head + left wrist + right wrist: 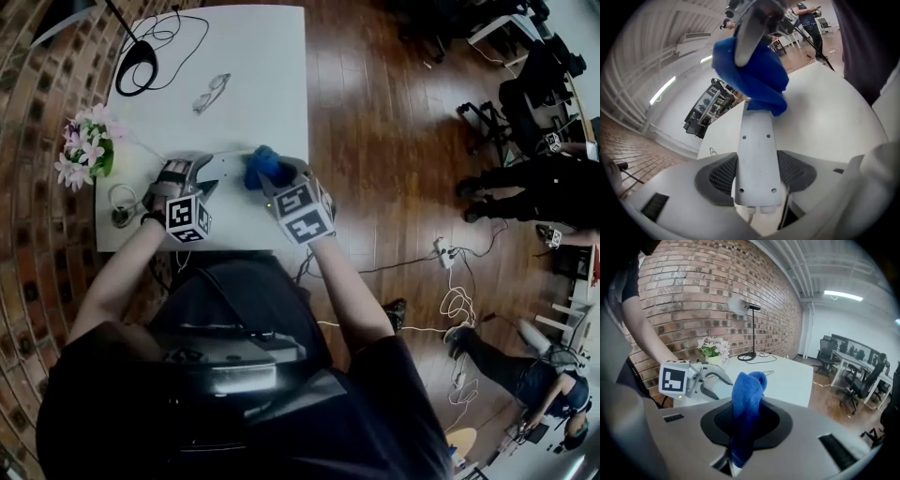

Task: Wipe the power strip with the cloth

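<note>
The white power strip [757,159] sits lengthwise between the jaws of my left gripper [757,180], which is shut on its cord end; its back side with screw holes faces the camera. Its far end reaches the blue cloth [754,79]. In the head view my left gripper [202,180] holds the strip [225,171] just above the white table [262,56] near its front edge. My right gripper [274,184] is shut on the bunched blue cloth [265,167], which lies against the strip's far end. In the right gripper view the cloth [747,404] stands up between the jaws.
On the table are pink and white flowers [86,148] at the left, glasses [212,92] in the middle, a lamp base with black cable [137,67] at the back and a coiled cable [122,199]. Cables [445,251] and seated people [525,178] are on the wooden floor at right.
</note>
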A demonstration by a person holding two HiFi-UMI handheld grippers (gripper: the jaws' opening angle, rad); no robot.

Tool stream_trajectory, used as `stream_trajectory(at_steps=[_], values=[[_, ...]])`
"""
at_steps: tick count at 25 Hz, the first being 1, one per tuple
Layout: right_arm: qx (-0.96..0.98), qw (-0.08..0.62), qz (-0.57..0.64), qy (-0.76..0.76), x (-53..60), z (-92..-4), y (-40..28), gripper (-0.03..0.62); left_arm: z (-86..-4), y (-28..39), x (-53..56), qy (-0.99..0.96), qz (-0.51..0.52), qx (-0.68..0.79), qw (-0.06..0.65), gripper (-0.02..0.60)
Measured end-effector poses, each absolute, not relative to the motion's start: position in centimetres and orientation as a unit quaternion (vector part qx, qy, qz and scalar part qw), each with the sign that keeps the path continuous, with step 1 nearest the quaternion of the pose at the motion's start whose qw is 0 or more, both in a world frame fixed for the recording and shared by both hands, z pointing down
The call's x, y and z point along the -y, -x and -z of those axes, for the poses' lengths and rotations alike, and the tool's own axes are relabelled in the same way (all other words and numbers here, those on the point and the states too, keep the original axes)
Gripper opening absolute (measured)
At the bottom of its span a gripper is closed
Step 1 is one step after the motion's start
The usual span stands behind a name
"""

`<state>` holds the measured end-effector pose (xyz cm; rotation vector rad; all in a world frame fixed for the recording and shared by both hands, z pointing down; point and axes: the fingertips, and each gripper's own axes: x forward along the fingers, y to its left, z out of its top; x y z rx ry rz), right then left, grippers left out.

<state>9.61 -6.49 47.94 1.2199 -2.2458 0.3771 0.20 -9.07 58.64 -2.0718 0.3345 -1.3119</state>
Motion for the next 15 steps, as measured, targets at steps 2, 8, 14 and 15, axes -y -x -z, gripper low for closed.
stream_trajectory(at_steps=[2,8,14,15], values=[[0.835,0.291,-0.123,-0.451,8.0,-48.2,-8.5,0.054,-58.4,-0.2,8.7,0.788,0.490,-0.132,0.348,0.290],[0.838,0.392,-0.088,-0.368,9.0,-52.7,-5.8,0.057,-58.1,-0.1,7.7,0.793,0.463,-0.130,0.374,0.287],[0.839,0.457,-0.108,-0.276,8.1,-55.0,-5.4,0.201,-57.6,0.1,7.4,0.801,0.448,-0.127,0.376,0.287],[0.835,0.476,-0.115,-0.252,7.8,-55.7,-5.5,0.280,-57.5,0.1,7.3,0.802,0.444,-0.123,0.379,0.287]])
